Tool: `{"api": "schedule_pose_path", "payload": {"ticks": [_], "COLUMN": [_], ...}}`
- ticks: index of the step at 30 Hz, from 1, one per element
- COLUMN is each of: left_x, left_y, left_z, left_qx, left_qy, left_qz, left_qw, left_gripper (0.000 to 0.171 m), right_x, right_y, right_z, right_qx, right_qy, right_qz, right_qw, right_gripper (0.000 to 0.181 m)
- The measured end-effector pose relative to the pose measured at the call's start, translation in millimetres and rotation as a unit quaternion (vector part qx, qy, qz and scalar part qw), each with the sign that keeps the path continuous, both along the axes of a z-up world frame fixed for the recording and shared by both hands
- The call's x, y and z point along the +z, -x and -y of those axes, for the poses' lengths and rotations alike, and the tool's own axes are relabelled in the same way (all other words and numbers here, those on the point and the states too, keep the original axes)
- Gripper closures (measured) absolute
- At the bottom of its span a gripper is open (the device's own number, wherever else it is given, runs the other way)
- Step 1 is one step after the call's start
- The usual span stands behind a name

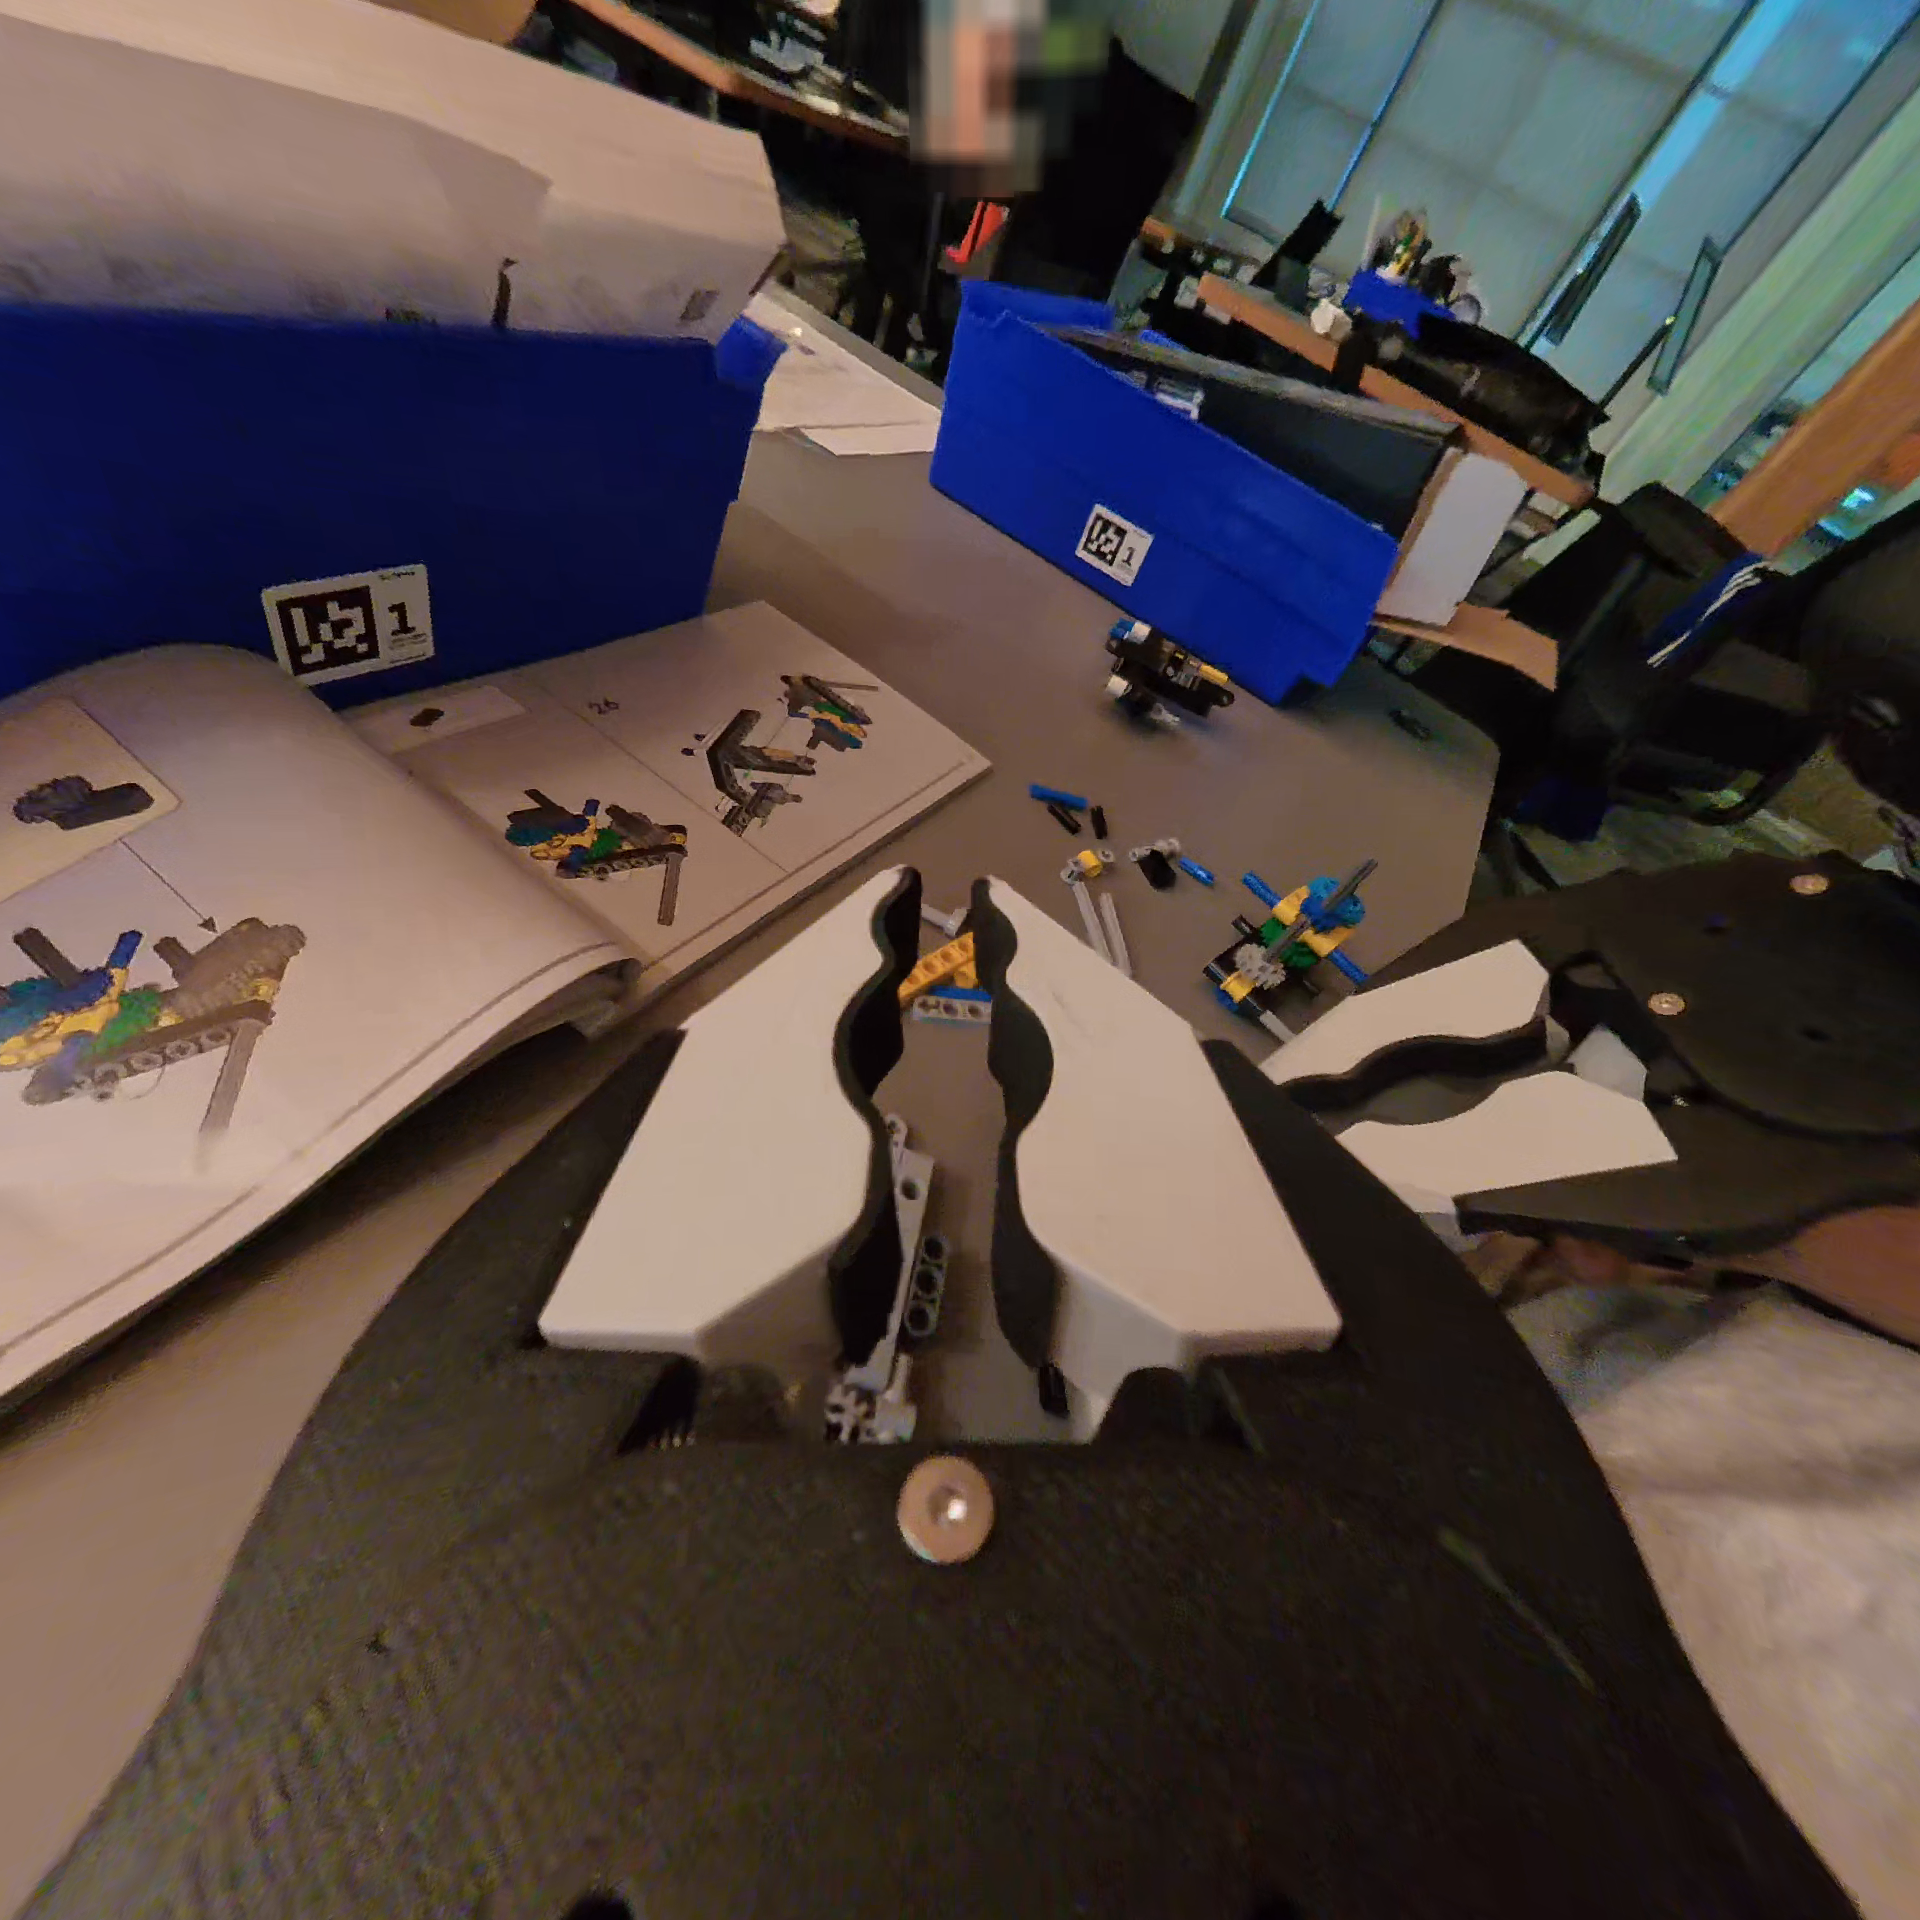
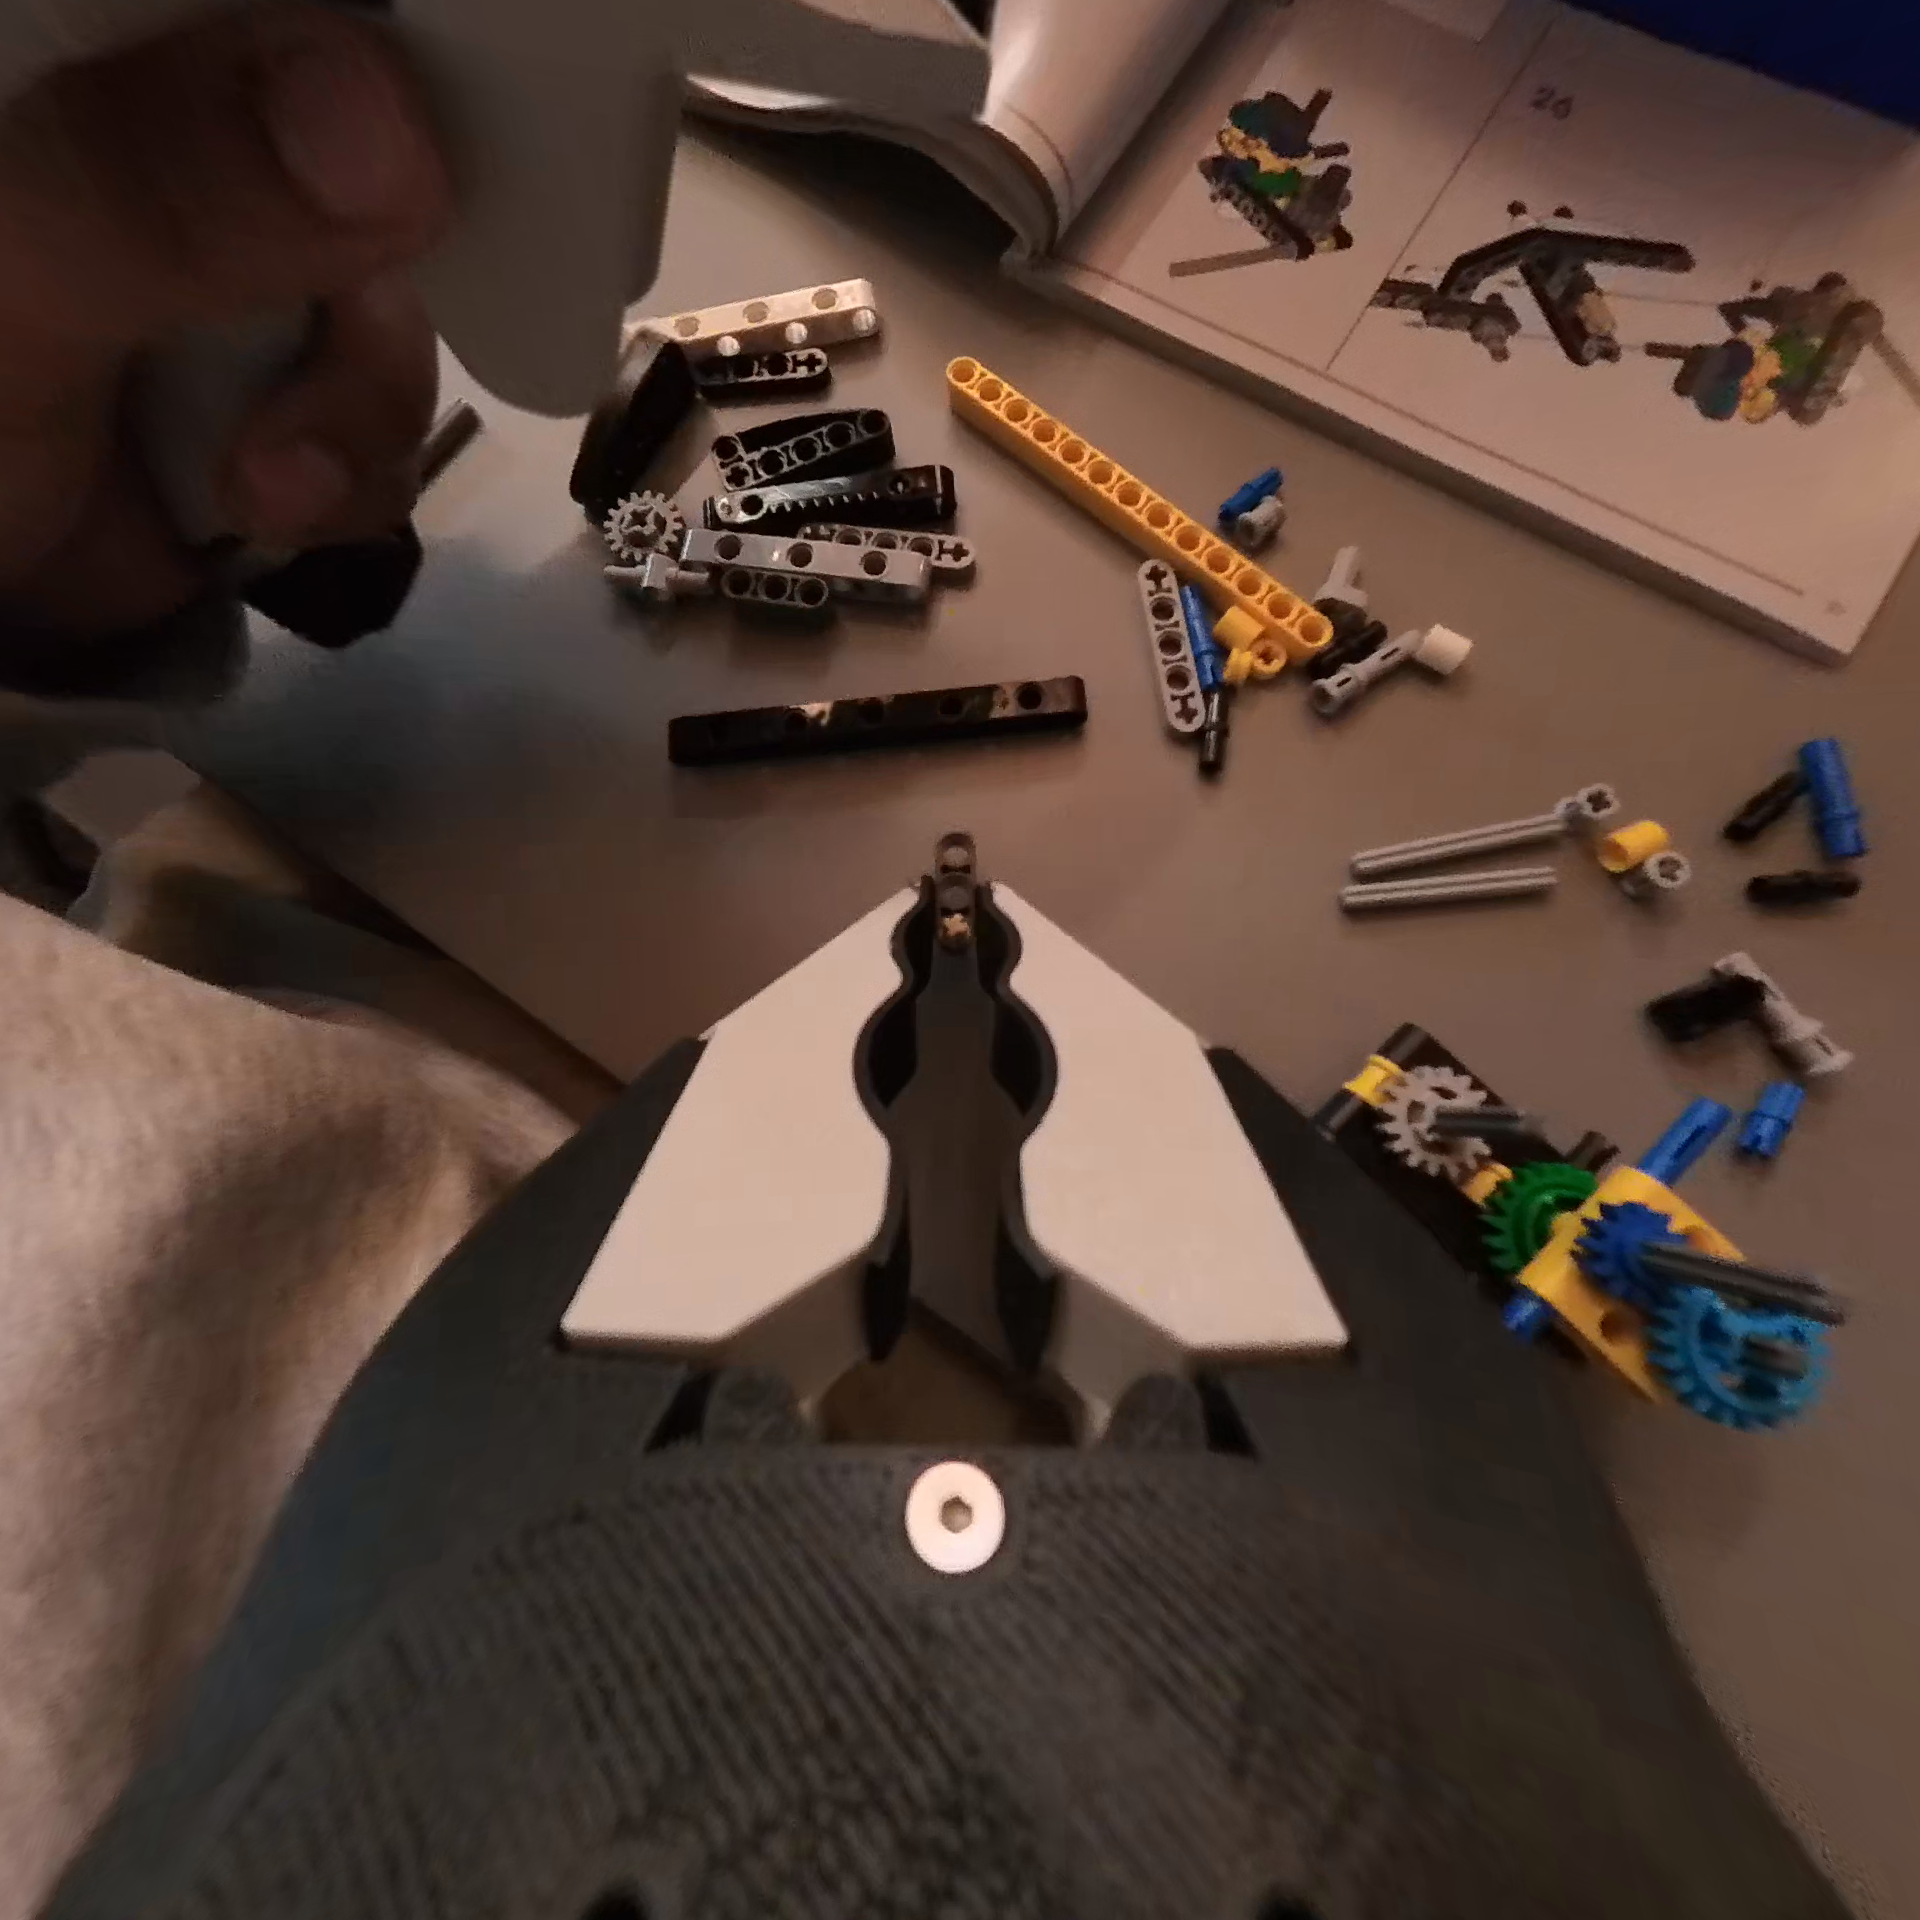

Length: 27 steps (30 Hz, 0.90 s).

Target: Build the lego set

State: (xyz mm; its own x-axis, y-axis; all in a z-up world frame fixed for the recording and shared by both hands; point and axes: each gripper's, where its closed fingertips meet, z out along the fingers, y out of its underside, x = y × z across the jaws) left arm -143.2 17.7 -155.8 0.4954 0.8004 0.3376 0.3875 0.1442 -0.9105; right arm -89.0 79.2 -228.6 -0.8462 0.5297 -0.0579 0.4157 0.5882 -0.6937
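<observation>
My right gripper [image 2: 956, 896] is shut on a small dark connector piece [image 2: 955, 858] that sticks out past its tips, above the grey table. It shows from the side in the left wrist view [image 1: 1283, 1070]. My left gripper [image 1: 945, 891] is slightly open and empty, low over a pile of black and grey beams [image 2: 821, 520]; its white finger [image 2: 561, 260] shows in the right wrist view. A part-built assembly with yellow frame and blue, green and grey gears [image 2: 1621, 1257] lies to the right, and shows in the left wrist view [image 1: 1288, 935]. A long yellow beam [image 2: 1132, 499] and a long black beam [image 2: 878, 719] lie between.
An open instruction booklet [image 1: 416, 883] lies at the left, with two blue bins [image 1: 364, 468] [image 1: 1143, 499] behind it. A small black assembly [image 1: 1164, 675], grey axles [image 2: 1455, 862] and loose pins are scattered on the table [image 2: 1247, 987]. A hand [image 2: 208, 312] holds the left gripper. The left gripper's tips are roughly 11 cm from the right gripper's.
</observation>
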Motion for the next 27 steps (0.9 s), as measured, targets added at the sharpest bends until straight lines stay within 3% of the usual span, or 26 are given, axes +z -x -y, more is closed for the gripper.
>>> {"api": "schedule_pose_path", "payload": {"ticks": [5, 13, 20, 27], "left_x": [1.5, 7.9, 12.6, 7.8], "left_y": [-16.2, -19.5, -19.6, -17.9], "left_z": [2.7, 38.8, 50.5, 47.7], "left_qx": [-0.015, 0.006, 0.017, 0.016], "left_qy": [0.005, -0.020, -0.042, -0.034], "left_qz": [-0.017, -0.025, -0.028, -0.021], "left_qw": [1.000, 0.999, 0.999, 0.999], "left_gripper": [0.165, 0.162, 0.161, 0.161], "right_x": [-2.2, -5.5, -8.2, -8.1], "right_y": [1.3, 14.0, 12.0, 11.3], "right_z": [-1.5, -8.4, -7.3, -6.4], "right_qx": [-0.037, -0.126, -0.130, -0.130], "right_qy": [-0.011, -0.021, -0.056, -0.033], "right_qz": [0.020, 0.031, 0.015, 0.039], "right_qw": [0.999, 0.991, 0.990, 0.990], "right_gripper": [0.175, 0.175, 0.175, 0.173]}}
